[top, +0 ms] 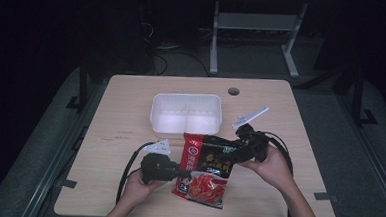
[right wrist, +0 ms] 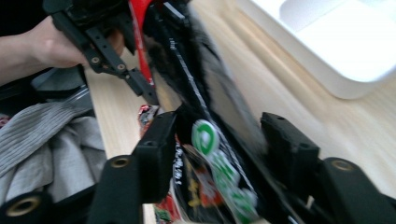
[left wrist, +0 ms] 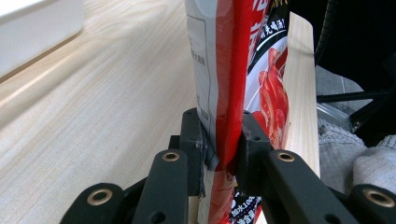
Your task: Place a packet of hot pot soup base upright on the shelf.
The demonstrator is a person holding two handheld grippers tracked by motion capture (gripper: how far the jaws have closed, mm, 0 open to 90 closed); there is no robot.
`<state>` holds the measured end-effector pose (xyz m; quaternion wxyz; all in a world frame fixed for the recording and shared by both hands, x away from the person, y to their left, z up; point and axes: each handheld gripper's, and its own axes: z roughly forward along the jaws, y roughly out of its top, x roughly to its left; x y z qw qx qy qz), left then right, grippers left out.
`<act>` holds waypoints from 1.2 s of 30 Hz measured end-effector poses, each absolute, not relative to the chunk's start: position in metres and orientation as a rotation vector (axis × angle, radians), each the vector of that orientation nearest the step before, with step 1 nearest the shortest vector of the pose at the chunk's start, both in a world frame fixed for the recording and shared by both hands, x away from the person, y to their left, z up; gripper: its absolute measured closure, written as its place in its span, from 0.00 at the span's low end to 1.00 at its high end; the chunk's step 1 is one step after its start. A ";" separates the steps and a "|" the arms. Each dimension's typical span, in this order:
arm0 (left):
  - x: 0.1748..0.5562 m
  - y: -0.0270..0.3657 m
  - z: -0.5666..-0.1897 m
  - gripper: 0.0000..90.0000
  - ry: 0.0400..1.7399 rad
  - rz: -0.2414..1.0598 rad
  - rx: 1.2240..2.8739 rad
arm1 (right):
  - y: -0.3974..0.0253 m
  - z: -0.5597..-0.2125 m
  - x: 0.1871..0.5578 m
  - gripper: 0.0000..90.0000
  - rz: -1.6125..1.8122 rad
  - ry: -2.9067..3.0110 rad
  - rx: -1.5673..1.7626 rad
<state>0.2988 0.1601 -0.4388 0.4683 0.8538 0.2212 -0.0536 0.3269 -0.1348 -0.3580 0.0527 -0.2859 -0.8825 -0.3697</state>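
A red and black food packet [top: 205, 166] is held up off the wooden table [top: 129, 135] near its front edge. My left gripper [top: 180, 173] grips the packet's lower left side. In the left gripper view the packet [left wrist: 229, 70] stands on edge and the left gripper [left wrist: 223, 137] is shut on it. My right gripper [top: 239, 152] is at the packet's upper right edge. In the right gripper view its jaws stand apart on both sides of the blurred packet [right wrist: 205, 140], so the right gripper [right wrist: 222, 135] is open. The left gripper [right wrist: 135, 84] shows farther off there, clamped on the red edge.
A white two-compartment container [top: 185, 113] sits just behind the packet, also seen as the white container [right wrist: 336, 51] and the white container [left wrist: 37, 28]. A round cable hole [top: 233, 91] is at the table's back edge. Grey clothing [right wrist: 46, 135] lies past the front edge.
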 end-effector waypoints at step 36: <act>0.288 0.178 -0.432 0.57 0.567 0.048 2.178 | -0.141 -0.338 0.317 0.79 -1.195 -2.641 -0.947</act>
